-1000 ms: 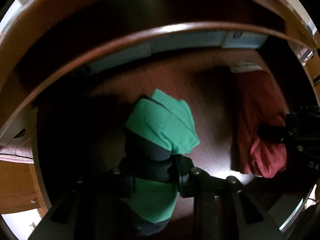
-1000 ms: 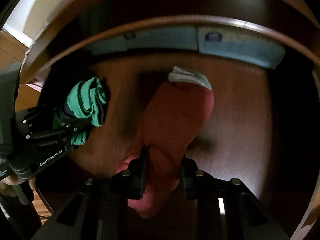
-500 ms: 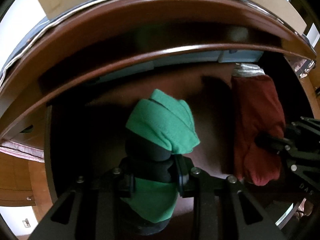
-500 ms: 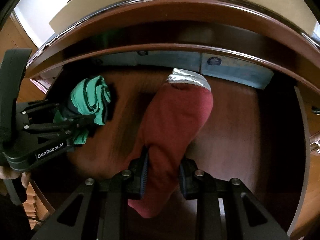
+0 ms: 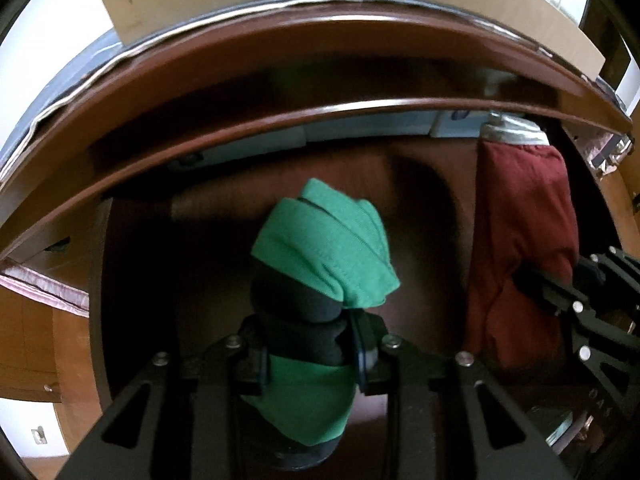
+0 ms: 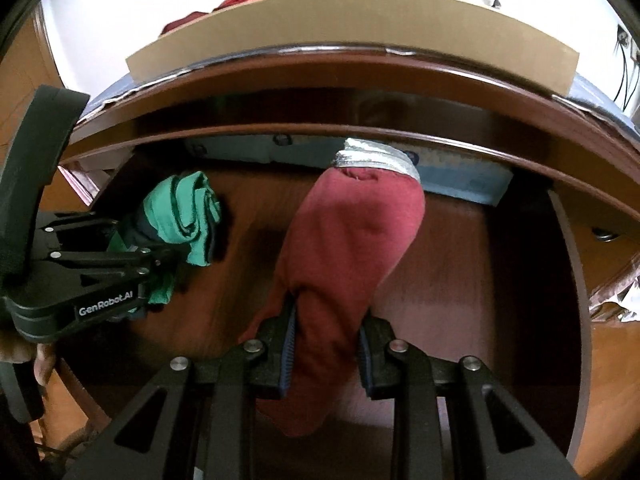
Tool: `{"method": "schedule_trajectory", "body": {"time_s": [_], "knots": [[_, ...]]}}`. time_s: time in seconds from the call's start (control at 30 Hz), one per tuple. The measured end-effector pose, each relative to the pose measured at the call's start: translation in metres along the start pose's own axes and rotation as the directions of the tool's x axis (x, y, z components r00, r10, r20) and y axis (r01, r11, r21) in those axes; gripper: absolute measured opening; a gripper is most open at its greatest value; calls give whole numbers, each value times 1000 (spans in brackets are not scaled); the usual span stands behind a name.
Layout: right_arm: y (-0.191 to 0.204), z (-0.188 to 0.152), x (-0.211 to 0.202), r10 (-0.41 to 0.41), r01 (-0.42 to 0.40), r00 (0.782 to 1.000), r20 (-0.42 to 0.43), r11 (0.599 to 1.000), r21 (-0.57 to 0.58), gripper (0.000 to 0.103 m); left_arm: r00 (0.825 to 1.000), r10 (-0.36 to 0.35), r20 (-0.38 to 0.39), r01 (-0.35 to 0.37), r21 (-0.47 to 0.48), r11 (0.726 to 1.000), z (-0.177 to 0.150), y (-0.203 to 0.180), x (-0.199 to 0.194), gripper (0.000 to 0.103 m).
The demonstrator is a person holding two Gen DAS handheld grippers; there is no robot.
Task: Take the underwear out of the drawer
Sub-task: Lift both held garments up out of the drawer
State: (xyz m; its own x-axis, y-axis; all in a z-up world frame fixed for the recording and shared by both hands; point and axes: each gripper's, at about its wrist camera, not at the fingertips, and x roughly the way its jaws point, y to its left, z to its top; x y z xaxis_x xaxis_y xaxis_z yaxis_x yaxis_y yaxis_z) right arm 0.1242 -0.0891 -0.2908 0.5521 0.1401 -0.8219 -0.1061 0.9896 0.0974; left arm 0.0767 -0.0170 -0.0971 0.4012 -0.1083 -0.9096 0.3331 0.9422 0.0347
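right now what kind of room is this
Probably a bedroom, at a wooden dresser: an open drawer with green underwear in the left tongs and red underwear in the right tongs, and more clothes piled on top.

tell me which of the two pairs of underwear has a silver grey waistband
The dark red pair, clamped in the right gripper. Its silvery band shows at its far end. The green pair in the left gripper has dark trim instead.
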Motion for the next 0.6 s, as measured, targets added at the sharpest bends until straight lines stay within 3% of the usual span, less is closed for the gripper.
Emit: {"method": "schedule_trajectory", "body": {"time_s": [0.27, 0.6], "knots": [[-4, -13, -15, -51, 52, 997, 62, 998, -18, 28, 999, -38, 18, 38, 2, 999, -5, -12, -6, 28], [-11, -36, -36, -48, 48, 996, 74, 999, -5, 28, 997, 5, 75, -6, 13, 1000, -18, -28, -13, 28]]}}
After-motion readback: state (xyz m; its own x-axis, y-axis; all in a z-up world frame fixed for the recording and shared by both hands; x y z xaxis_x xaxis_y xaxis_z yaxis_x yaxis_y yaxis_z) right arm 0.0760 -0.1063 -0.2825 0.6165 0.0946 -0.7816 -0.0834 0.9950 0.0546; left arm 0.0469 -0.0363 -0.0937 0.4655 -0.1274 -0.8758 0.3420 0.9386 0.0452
